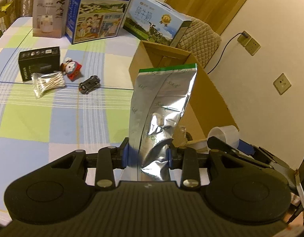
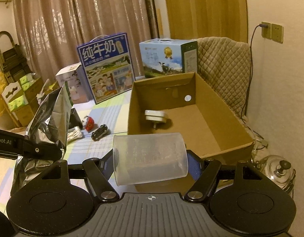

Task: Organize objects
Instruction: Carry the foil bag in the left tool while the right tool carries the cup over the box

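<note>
My left gripper is shut on a crumpled silver foil bag, which stands upright between the blue pads with its green-edged top uppermost. Right behind the bag is an open cardboard box. In the right wrist view my right gripper is shut on a clear plastic cup that lies on its side, mouth to the left, just before the box's near wall. A white plug adapter lies on the box floor. The foil bag shows at the left of this view.
On the checked tablecloth lie a toy car, a small red-and-white figure, a bag of cotton swabs and a black box. Two milk cartons and a white box stand behind. A kettle sits by the wall.
</note>
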`<action>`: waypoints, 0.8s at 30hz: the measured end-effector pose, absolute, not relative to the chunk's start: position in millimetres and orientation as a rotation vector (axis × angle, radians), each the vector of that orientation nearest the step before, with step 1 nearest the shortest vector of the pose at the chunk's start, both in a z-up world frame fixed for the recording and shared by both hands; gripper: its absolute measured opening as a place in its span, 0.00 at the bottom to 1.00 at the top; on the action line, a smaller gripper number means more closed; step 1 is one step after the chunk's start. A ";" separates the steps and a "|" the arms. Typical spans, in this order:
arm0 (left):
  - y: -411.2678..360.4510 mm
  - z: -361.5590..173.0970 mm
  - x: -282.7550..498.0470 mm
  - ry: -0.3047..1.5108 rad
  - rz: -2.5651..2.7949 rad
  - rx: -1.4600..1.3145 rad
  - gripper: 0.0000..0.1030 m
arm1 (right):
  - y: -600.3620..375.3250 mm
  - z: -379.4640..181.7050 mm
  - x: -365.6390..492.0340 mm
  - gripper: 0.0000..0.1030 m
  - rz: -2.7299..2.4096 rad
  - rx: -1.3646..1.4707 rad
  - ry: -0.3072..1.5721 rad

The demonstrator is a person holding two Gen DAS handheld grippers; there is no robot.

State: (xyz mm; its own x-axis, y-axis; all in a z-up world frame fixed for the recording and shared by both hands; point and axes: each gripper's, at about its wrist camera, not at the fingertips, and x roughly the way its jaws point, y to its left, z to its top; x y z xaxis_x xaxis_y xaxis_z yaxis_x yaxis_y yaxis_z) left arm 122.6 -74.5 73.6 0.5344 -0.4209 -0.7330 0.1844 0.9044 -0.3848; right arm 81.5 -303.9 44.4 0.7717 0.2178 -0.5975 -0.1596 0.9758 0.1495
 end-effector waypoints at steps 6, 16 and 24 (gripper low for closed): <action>-92.8 77.0 129.8 0.943 -0.390 -0.262 0.29 | -314.0 47.2 85.1 0.67 0.190 0.094 0.652; -114.6 79.8 139.4 0.947 -0.419 -0.252 0.29 | -328.4 51.0 93.9 0.67 0.170 0.100 0.641; -131.6 82.7 148.9 0.949 -0.438 -0.235 0.29 | -339.7 52.3 99.3 0.67 0.154 0.099 0.638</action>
State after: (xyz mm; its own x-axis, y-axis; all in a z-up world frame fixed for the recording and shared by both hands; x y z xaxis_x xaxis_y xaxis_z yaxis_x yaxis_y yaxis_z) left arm 148.9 -131.6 82.7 0.5041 -0.4599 -0.7311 0.2573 0.8880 -0.3812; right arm 99.3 -339.7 52.3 0.7927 0.1730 -0.5846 -0.1122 0.9839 0.1391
